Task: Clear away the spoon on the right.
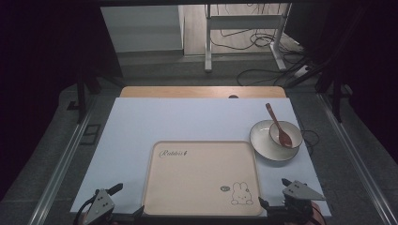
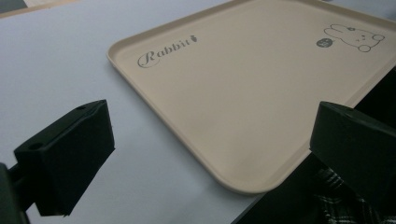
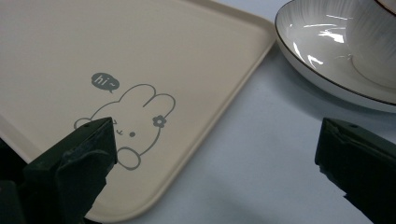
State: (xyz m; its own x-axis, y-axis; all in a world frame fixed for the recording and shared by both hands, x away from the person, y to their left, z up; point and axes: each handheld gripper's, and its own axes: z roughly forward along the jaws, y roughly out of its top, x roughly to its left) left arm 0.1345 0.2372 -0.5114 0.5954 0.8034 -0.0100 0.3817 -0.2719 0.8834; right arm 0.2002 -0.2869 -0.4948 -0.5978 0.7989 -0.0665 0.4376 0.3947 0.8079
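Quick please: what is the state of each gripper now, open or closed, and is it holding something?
Left gripper: open, holding nothing, over the tray corner.
Right gripper: open, holding nothing, near the plate.

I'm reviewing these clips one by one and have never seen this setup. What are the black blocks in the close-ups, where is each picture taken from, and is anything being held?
A person holds one pair of tongs in each hand; no robot arm is involved. The high view looks down on the table from the person's side: left tongs and right tongs at the bottom edge. The two close-ups come from cameras riding on the tongs, so the black blocks are their jaws. On the table lie a beige tray with a rabbit drawing, and beside it a plate carrying a small bowl with a wooden spoon. Both tongs stand open and hold nothing.
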